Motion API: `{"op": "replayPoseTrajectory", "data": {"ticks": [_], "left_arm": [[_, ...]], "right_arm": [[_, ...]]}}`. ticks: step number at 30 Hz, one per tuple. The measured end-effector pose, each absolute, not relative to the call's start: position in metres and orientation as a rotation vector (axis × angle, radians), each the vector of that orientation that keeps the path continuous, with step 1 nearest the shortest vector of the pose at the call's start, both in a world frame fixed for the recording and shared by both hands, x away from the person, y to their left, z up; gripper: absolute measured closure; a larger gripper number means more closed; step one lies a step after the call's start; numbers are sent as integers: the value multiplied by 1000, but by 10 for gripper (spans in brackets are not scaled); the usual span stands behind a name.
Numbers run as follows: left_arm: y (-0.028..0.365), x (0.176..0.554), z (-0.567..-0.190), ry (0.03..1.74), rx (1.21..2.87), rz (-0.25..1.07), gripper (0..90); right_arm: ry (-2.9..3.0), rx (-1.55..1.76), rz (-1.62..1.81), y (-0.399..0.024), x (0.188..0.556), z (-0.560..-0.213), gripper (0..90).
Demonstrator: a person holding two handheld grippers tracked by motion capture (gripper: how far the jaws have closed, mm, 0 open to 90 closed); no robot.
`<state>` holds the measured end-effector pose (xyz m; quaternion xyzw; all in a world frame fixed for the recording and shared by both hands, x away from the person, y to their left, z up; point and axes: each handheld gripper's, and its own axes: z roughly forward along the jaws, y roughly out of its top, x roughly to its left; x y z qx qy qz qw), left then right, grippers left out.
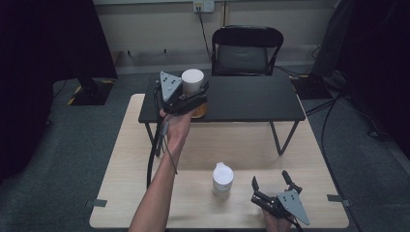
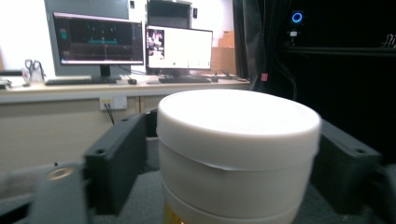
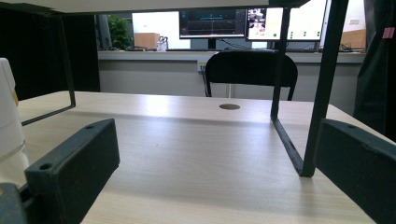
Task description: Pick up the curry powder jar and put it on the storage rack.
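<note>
Jar (image 2: 238,154): white, round, flat-lidded.

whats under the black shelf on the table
Under the black raised shelf lies bare light wood table, with a small round hole in it. The shelf's top hides most of that space in the high view.

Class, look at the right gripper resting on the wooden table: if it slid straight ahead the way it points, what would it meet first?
Probably nothing soon. The right gripper has open fingers and bare table ahead. The black shelf's leg stands just right of its line and might be clipped; depth is hard to judge. The chair is far beyond.
</note>
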<state>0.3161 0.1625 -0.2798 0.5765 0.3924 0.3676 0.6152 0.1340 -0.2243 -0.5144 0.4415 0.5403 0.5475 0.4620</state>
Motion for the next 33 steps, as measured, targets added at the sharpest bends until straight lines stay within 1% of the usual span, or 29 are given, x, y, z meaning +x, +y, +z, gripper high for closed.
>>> {"op": "replayPoseTrajectory", "data": {"ticks": [3, 5, 9, 19, 24, 33], "left_arm": [[163, 316, -280, 908, 1333, 844, 93], [165, 316, -280, 910, 1332, 823, 63], [165, 314, -282, 919, 1319, 831, 0], [171, 304, -289, 908, 1288, 865, 0], [175, 299, -288, 908, 1295, 841, 0], [178, 282, -297, 887, 1271, 850, 0]], "right_arm": [[1330, 1084, 1349, -225, 134, -515, 0], [1331, 1083, 1349, -225, 134, -515, 0], [1330, 1083, 1350, -225, 134, -515, 0], [1333, 1080, 1353, -226, 134, -515, 0], [1335, 1080, 1353, -226, 134, -515, 0], [1338, 1083, 1350, -226, 135, -514, 0]]}}
